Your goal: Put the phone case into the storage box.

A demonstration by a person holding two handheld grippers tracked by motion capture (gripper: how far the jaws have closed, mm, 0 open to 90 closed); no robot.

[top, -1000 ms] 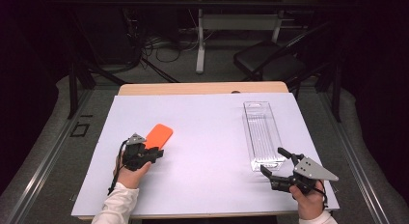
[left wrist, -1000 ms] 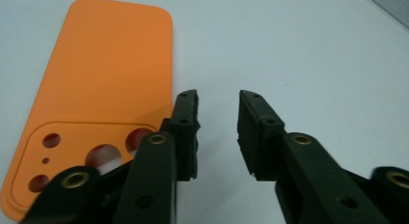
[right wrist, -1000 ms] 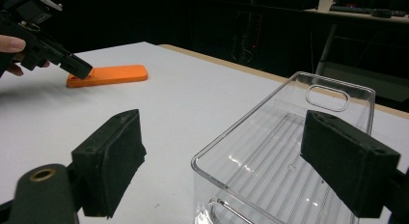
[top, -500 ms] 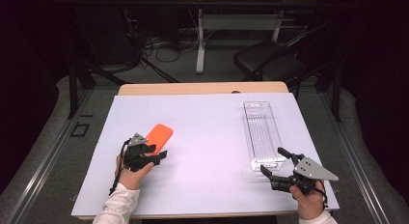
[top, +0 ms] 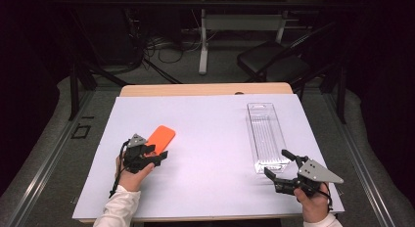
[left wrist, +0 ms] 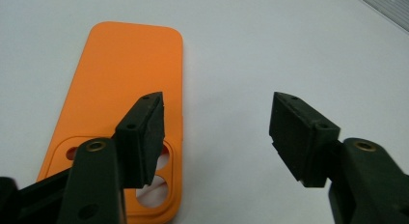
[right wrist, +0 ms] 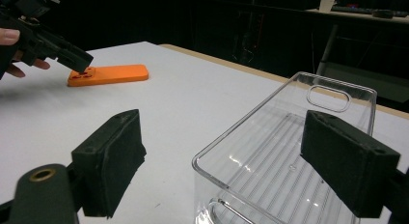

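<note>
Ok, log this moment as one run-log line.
left tool: open, jaws just been opening, nothing between them, over orange phone case | right tool: open, at near end of clear bin | case flat on white sheet

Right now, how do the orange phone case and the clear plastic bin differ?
The orange phone case is opaque, flat and thin; the clear plastic bin is see-through, with upright walls and an open top. The case lies by the left gripper, one of the fingers over its camera cutout; the bin sits before the right gripper. Both rest on the white table sheet, neither gripped.
</note>
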